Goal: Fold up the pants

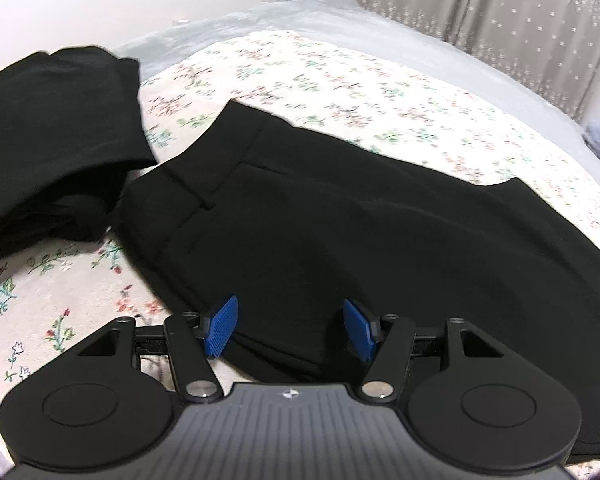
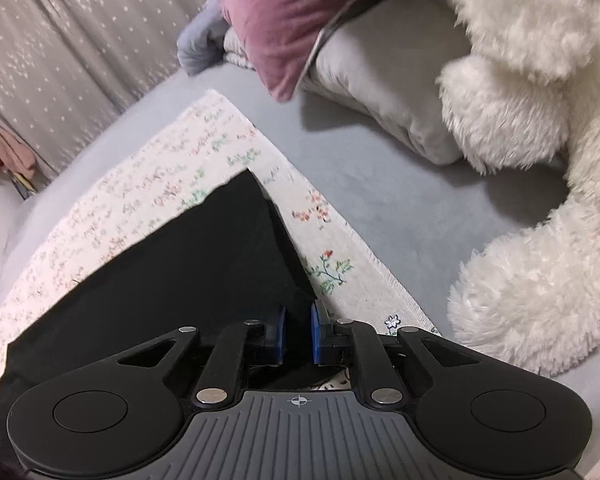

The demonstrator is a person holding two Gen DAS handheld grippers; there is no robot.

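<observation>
**Left jaws wide, right jaws nearly closed over the pants**

The left gripper (image 1: 290,330) has its jaws spread wide and nothing between them; its blue pads (image 1: 220,330) hang just above the near edge of the black pants (image 1: 340,232). The right gripper (image 2: 298,334) has its jaws drawn close, a narrow gap left between the pads (image 2: 317,332); black cloth lies right under and between them, but I cannot tell whether they actually pinch it.

The pants lie flat on a floral cloth (image 1: 340,80) spread over a grey bed (image 2: 380,200). From the left side, the waistband end sits ahead and to the left of the jaws, the legs running off to the right. From the right side, a corner of the pants (image 2: 204,264) points away from the jaws.

A second heap of black cloth (image 1: 52,140) lies just beside the waistband. Pillows (image 2: 284,28) and a white plush (image 2: 540,120) sit farther off.
</observation>
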